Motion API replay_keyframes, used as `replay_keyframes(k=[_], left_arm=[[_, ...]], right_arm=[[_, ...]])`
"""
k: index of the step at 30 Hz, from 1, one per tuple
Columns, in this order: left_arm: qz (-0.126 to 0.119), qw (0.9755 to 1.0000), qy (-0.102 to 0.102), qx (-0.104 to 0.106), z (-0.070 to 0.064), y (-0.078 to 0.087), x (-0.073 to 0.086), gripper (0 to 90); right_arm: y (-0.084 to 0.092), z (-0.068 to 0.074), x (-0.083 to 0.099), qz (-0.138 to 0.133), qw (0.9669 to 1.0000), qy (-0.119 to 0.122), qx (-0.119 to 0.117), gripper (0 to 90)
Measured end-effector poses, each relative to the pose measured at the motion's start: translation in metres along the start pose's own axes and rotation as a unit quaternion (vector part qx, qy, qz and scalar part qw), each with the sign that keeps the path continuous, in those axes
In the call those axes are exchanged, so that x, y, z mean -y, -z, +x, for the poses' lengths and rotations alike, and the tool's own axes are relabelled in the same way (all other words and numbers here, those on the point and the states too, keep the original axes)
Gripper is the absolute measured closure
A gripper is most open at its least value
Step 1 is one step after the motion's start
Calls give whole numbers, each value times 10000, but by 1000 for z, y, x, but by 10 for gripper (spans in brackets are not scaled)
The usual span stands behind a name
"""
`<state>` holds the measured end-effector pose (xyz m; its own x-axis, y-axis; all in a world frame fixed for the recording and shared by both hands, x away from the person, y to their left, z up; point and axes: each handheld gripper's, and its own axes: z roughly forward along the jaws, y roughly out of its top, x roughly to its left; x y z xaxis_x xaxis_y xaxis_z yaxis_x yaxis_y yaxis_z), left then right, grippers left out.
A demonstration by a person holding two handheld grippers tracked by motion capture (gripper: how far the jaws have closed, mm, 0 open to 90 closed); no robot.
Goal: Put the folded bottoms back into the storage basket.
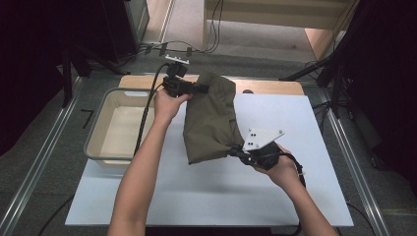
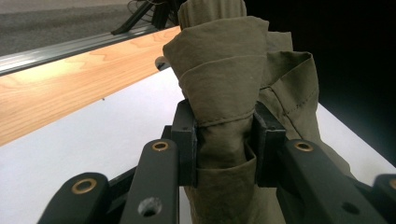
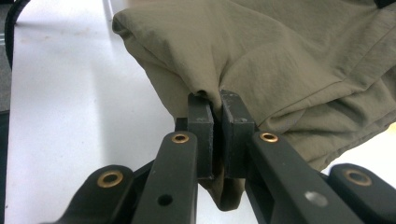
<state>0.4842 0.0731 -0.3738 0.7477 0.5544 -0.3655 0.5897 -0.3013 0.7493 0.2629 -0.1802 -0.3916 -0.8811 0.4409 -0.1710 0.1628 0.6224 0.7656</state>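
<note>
An olive-green folded cloth [image 1: 211,118] is held up over the white table sheet [image 1: 196,191] between both hands. My left gripper [image 1: 199,88] is shut on its far upper edge, where a thick bunch of the cloth [image 2: 224,93] is squeezed between the black jaws. My right gripper [image 1: 236,153] is shut on the near lower corner, pinching a thin fold of the cloth [image 3: 280,60] tightly. The left gripper [image 2: 224,140] has its jaws held apart by the bunched fabric; the right gripper [image 3: 217,135] has its jaws almost touching.
A beige plastic bin [image 1: 101,130] sits at the table's left, under my left forearm. A wooden board edge [image 1: 265,87] runs along the back of the white sheet. Metal rails [image 1: 34,167] flank the table, and dark tripod legs [image 1: 339,73] stand at the far right.
</note>
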Motion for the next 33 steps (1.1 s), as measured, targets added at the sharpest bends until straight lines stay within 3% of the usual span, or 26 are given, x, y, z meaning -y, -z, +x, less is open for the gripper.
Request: replay_keyframes(k=[33], left_arm=[[-46,9998,-43,-188,12,39,-3,694]], right_arm=[[-19,7,-36,-66,9997,209,-105,826]])
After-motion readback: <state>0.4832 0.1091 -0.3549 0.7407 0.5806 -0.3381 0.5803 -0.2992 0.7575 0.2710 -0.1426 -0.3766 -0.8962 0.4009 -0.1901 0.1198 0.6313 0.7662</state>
